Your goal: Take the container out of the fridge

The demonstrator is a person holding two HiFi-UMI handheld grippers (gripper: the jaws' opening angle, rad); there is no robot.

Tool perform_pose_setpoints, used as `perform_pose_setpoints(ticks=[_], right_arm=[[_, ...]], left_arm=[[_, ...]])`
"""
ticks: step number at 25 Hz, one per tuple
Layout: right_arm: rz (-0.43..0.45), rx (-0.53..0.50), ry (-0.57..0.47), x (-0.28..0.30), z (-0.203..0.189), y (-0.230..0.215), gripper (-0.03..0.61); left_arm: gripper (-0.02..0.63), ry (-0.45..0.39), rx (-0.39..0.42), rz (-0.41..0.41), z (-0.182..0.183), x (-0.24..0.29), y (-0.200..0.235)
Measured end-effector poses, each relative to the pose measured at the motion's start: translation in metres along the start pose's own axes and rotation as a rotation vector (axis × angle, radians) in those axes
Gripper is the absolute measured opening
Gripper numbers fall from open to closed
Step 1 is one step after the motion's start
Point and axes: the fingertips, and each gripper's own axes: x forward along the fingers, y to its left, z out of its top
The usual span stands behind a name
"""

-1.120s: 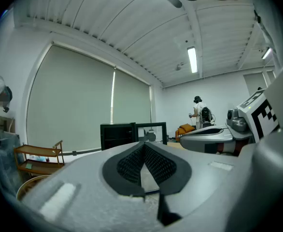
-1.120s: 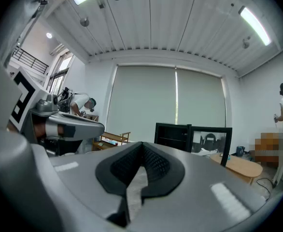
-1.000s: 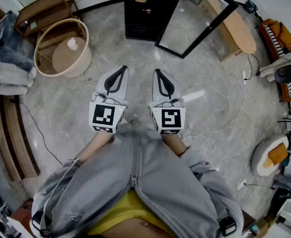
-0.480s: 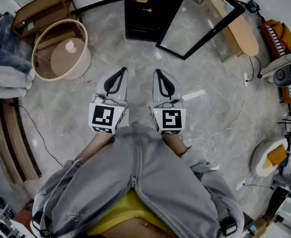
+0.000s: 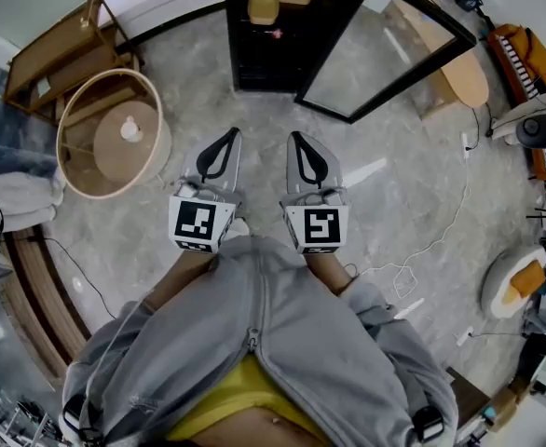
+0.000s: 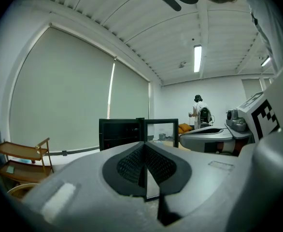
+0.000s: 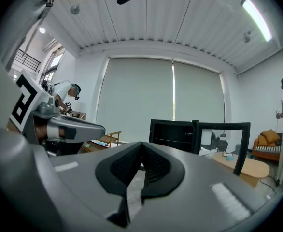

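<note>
A black fridge (image 5: 264,40) stands on the floor ahead with its glass door (image 5: 385,49) swung open to the right. Two tan containers (image 5: 263,7) show inside it near the top. My left gripper (image 5: 228,131) and right gripper (image 5: 294,135) are held side by side, level, pointing at the fridge from well short of it. Both are shut and hold nothing. In the left gripper view the shut pads (image 6: 132,166) frame the fridge (image 6: 120,132). In the right gripper view the fridge (image 7: 173,132) and its door (image 7: 223,134) stand beyond the shut jaws.
A round wooden basket (image 5: 110,133) and a wooden shelf cart (image 5: 59,49) stand at the left. A wooden bench (image 5: 450,59) lies right of the door. A white cable (image 5: 422,240) trails over the floor at the right. A person (image 6: 198,111) stands far off.
Both grippers have moved forward together toward the fridge, which now shows more of its inside at the top of the head view. Both jaws stay shut.
</note>
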Motion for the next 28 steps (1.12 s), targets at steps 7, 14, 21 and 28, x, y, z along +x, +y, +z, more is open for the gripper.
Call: perform_pose_setpoints(ticks=[7, 14, 21, 28], right_arm=[[-0.07, 0.036, 0.044, 0.072, -0.007, -0.005, 0.0], [-0.095, 0.048, 0.091, 0.102, -0.02, -0.006, 0.0], [-0.087, 0.05, 0.09, 0.134, -0.021, -0.011, 0.0], [-0.066, 0.029, 0.042, 0.178, -0.009, -0.036, 0.0]], left_arm=[[0.005, 0.021, 0.001, -0.069, -0.006, 0.05, 0.061], [0.005, 0.054, -0.047, -0.093, -0.023, 0.072, 0.087], [0.005, 0.048, -0.059, -0.087, -0.026, 0.091, 0.107], [0.005, 0.025, -0.034, -0.089, -0.014, 0.128, 0.118]])
